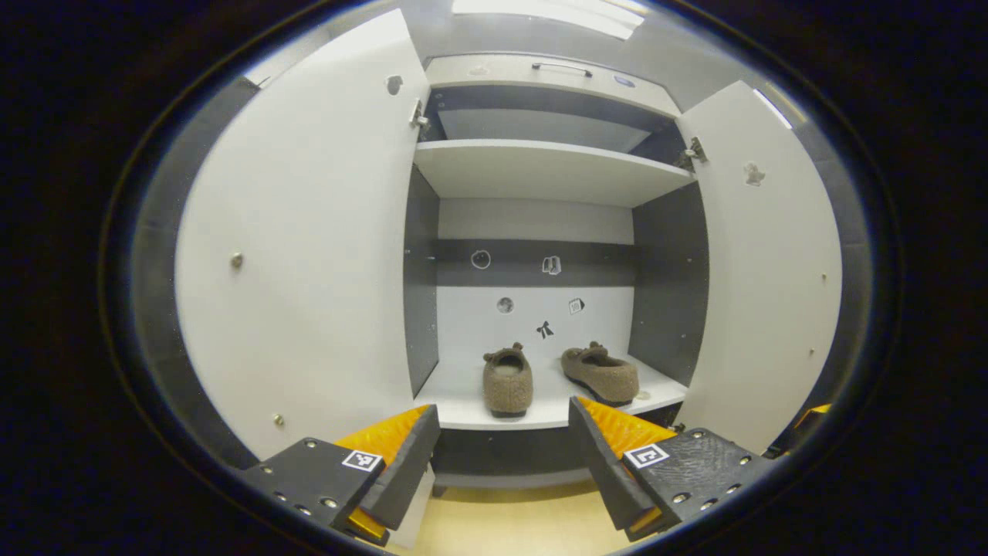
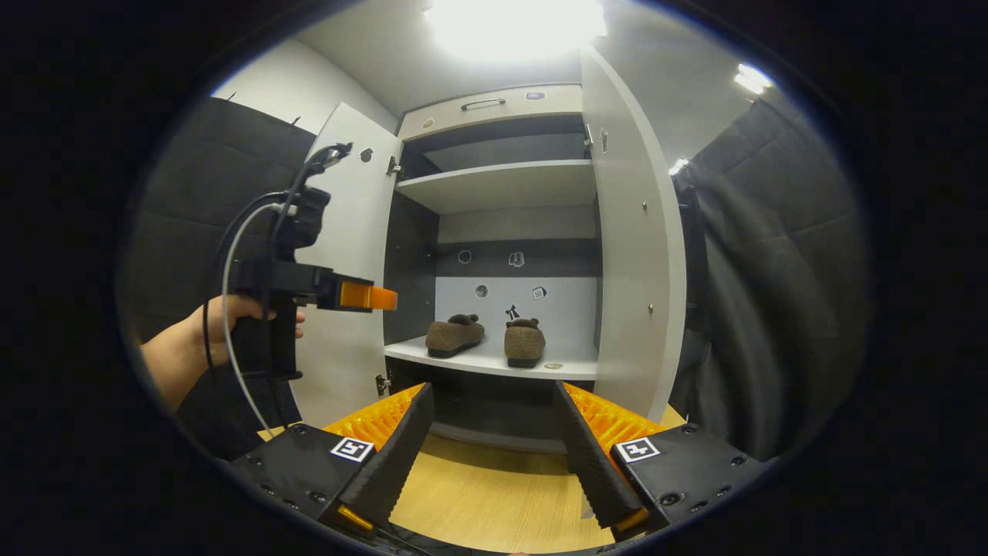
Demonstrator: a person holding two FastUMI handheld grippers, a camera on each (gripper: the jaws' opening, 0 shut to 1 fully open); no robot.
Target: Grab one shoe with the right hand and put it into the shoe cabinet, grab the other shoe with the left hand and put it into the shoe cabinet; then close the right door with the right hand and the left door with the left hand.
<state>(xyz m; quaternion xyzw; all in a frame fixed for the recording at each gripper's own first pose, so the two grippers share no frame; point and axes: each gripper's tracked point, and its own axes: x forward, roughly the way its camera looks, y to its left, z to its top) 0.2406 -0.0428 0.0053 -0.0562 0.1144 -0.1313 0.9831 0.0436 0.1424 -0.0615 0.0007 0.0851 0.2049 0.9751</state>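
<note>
The left gripper view looks straight into the open shoe cabinet (image 1: 540, 232) from close in front, low down, level with the lower shelf (image 1: 471, 401), its own fingers (image 1: 401, 463) framing the bottom. The right gripper view stands farther back and off to the right side, facing the same cabinet at an angle, above the wooden floor (image 2: 478, 486). Both share the cabinet's inside and the two shoes (image 1: 508, 380). The right gripper view also takes in the left gripper (image 2: 369, 296) and the hand (image 2: 224, 320) holding it.

No legible text, brand or number appeared. Square black-and-white coded markers (image 1: 361, 460) sat on gripper finger mounts; small pictogram stickers (image 1: 545, 330) marked cabinet back panel (image 1: 532, 220).
</note>
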